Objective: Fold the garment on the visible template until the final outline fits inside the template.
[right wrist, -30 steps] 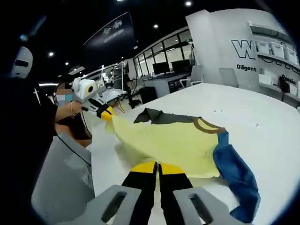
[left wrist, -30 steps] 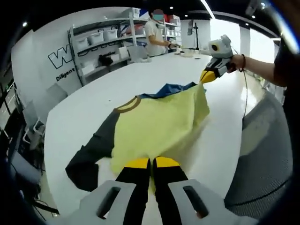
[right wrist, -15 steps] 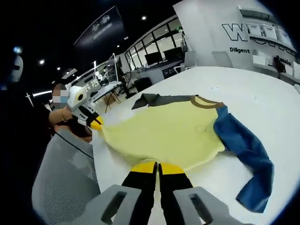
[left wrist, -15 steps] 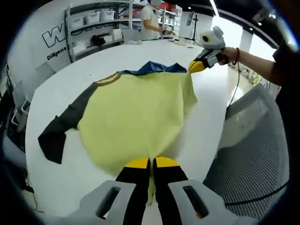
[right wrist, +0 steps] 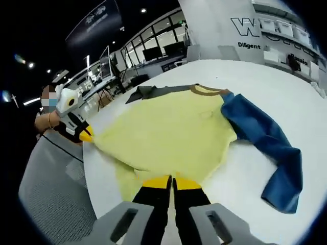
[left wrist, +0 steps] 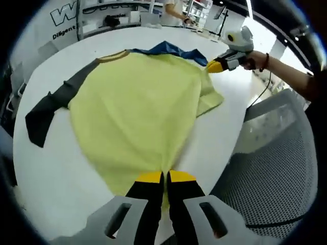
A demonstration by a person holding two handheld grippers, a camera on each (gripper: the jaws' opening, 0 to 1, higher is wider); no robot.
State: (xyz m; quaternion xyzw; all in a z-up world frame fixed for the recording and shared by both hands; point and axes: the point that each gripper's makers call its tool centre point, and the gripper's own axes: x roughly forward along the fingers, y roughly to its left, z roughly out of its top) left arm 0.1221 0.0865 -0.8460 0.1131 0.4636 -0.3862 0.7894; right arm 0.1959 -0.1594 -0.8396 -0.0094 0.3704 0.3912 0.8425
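In the left gripper view we see our left claw (left wrist: 164, 177) clenched on the near hem of the garment (left wrist: 135, 107), its yellow-tipped jaws pressed together with yellow cloth pinched between them. In the right gripper view our right claw (right wrist: 171, 180) is likewise clamped on the yellow hem at the opposite corner. Each claw also shows in the other's view: the right claw (left wrist: 215, 66) at the far right of the left gripper view, gripping the cloth corner, and the left claw (right wrist: 86, 136) at the left of the right gripper view, held by a hand (right wrist: 45, 121).

The garment lies spread nearly flat on the white bench (left wrist: 56, 173), stretched between the two claws. Its body is pale yellow, with a brown collar (left wrist: 111, 56) at the far end. A dark grey sleeve (left wrist: 47, 104) runs out to the left in the left gripper view, and a blue sleeve (right wrist: 266, 148) trails out to the right in the right gripper view, its end folded over on the bench.

Beside the bench stands a grey mesh chair (left wrist: 278, 168). On the far wall we can read a large letter "W" (right wrist: 240, 25) with the word "Diligent" (right wrist: 249, 45) beneath; the rest of the lettering is cut off. Shelving (left wrist: 120, 13) stands behind the bench.
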